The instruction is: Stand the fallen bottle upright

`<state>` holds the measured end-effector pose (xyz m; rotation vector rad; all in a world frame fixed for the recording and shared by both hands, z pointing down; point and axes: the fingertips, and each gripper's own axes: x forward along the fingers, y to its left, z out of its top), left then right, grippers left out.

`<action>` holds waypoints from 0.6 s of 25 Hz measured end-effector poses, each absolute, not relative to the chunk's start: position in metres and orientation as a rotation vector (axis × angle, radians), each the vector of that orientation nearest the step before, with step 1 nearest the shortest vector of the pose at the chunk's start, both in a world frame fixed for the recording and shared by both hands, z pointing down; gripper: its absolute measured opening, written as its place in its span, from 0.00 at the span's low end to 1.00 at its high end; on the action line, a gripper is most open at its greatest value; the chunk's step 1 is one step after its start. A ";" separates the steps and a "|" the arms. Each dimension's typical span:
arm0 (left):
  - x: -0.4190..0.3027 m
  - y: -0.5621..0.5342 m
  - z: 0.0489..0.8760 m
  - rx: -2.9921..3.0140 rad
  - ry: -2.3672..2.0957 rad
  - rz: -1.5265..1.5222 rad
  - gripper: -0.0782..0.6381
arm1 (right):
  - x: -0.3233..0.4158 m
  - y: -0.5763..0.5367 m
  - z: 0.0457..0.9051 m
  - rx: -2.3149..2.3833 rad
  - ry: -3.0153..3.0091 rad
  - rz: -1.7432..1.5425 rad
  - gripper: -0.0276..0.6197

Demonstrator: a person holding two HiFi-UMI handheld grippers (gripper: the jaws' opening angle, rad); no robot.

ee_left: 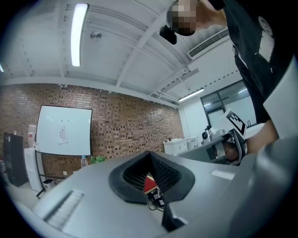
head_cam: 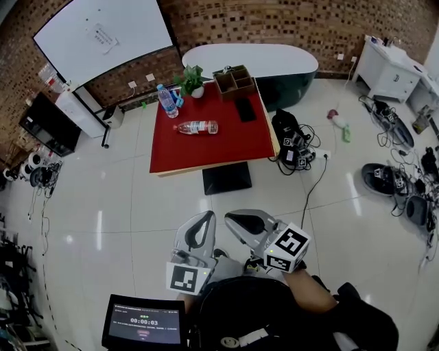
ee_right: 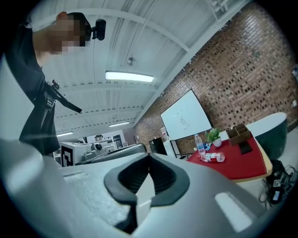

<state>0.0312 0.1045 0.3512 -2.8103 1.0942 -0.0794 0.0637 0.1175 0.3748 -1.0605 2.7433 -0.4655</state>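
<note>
both tools shut, bottle down on the red surface

the biggest risk is judged to lie on the floor [head_cam: 123, 206]. cables and black gear [head_cam: 295, 147] are heaped just beside the right edge of the red surface [head_cam: 212, 147], and a foot could be caught there on the way in. next comes the fallen bottle [head_cam: 197, 127] itself. it is round and lies on its side near the middle of the surface, so it could be sent rolling if it is met by closed jaws. a smaller risk is noted too: an upright bottle [head_cam: 167, 101] stands near it at the back left corner and could be knocked as the fallen one is swung up.

now the room is taken in. brick walls [head_cam: 309, 20] are seen, with a whiteboard [head_cam: 103, 38] at the back left and pale tiles underfoot. the surface is seen well ahead, square, on a dark base. at its back edge a potted plant [head_cam: 193, 80] and a wooden organiser [head_cam: 234, 79] are set. a dark flat thing [head_cam: 245, 109] is laid just in front of the organiser.

the left tool [head_cam: 204, 218] and the right tool [head_cam: 232, 218] are held low, close to the body and well apart from the surface. in both, the jaws are seen together and nothing is gripped.
</note>
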 end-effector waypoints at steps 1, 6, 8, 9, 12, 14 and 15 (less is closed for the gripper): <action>0.032 0.101 0.353 -2.811 1.098 -0.080 0.11 | 0.065 0.115 0.378 -1.065 2.745 -0.476 0.05; 0.027 0.072 0.361 -2.805 1.125 -0.070 0.11 | 0.065 0.088 0.389 -1.087 2.759 -0.506 0.05; 0.021 0.053 0.365 -2.812 1.133 -0.055 0.11 | 0.060 0.068 0.393 -1.099 2.769 -0.504 0.05; 0.017 0.042 0.367 -2.818 1.140 -0.051 0.11 | 0.057 0.057 0.394 -1.103 2.775 -0.503 0.05; 0.008 0.001 0.369 -2.835 1.156 -0.036 0.11 | 0.049 0.017 0.392 -1.106 2.797 -0.501 0.05; 0.003 -0.027 0.370 -2.841 1.149 -0.040 0.11 | 0.046 -0.013 0.392 -1.108 2.804 -0.506 0.05; 0.000 -0.041 0.372 -2.846 1.148 -0.040 0.11 | 0.045 -0.029 0.393 -1.116 2.806 -0.511 0.05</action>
